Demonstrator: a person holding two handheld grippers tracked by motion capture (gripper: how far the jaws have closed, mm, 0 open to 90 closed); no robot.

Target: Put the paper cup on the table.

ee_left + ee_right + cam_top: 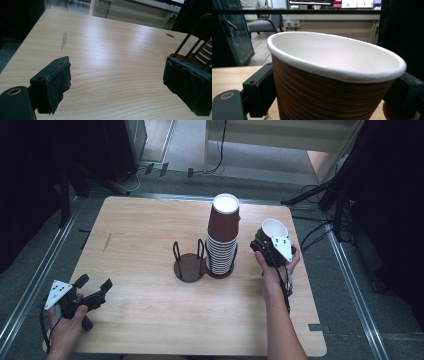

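A tall stack of brown paper cups [222, 240] stands in a wire holder at the table's middle. Beside it on the left is an empty round wire holder [189, 266], whose prongs also rise at the right of the left gripper view [192, 42]. My right gripper [267, 239] is to the right of the stack, shut on a single brown paper cup [274, 228] with a white inside. That cup [332, 82] sits upright between the jaws of my right gripper [332, 95]. My left gripper [95, 283] rests near the front left corner, open, with only bare table between the jaws [117, 85].
The wooden table [140, 235] has a dark streak [107, 243] on its left part. Black stands and cables lie on the floor beyond the far and right edges. Metal rails run along both sides of the table.
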